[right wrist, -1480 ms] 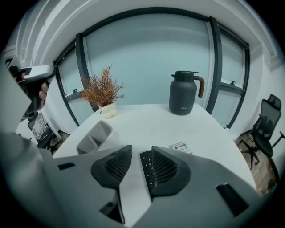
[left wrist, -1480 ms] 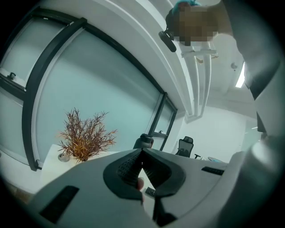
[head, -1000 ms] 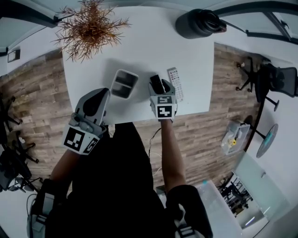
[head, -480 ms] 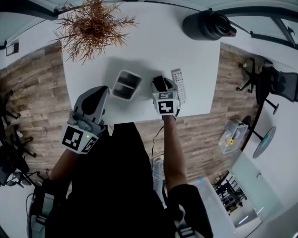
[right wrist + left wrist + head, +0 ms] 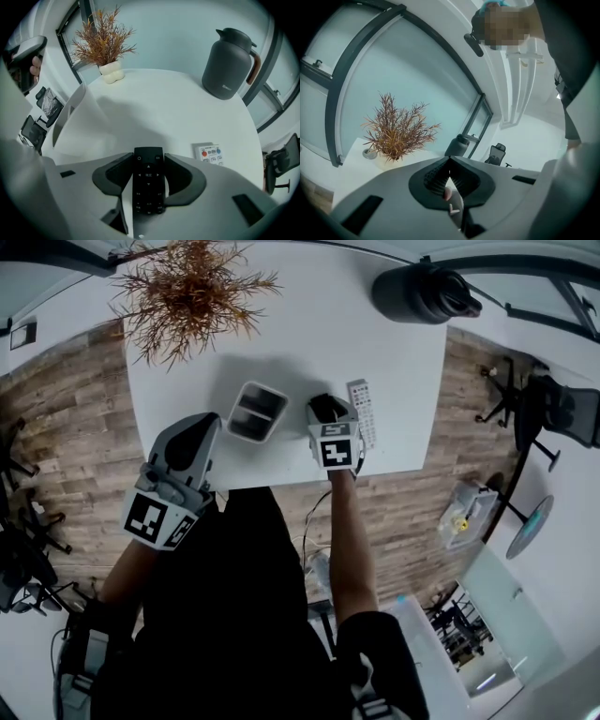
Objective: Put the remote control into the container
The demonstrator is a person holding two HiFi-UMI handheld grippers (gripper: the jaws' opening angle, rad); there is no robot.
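Observation:
A black remote control (image 5: pixel 148 183) lies lengthwise between the pads of my right gripper (image 5: pixel 148 176), and the closing jaws touch its two long sides. In the head view this gripper (image 5: pixel 325 413) is over the white table (image 5: pixel 300 334), with the black remote (image 5: pixel 322 407) at its tip. The grey open container (image 5: pixel 255 411) stands just to its left, and its pale wall (image 5: pixel 70 117) shows at the left of the right gripper view. My left gripper (image 5: pixel 192 442) is at the table's near edge, its pads meeting (image 5: pixel 449 172) with nothing between them.
A white remote (image 5: pixel 361 409) with coloured buttons (image 5: pixel 211 153) lies right of the right gripper. A dark jug (image 5: pixel 422 292) stands at the far right and a dried plant in a white pot (image 5: pixel 187 292) at the far left. Wooden floor surrounds the table.
The right gripper has edged slightly forward with the black remote still between its jaws. The left gripper has stayed in place.

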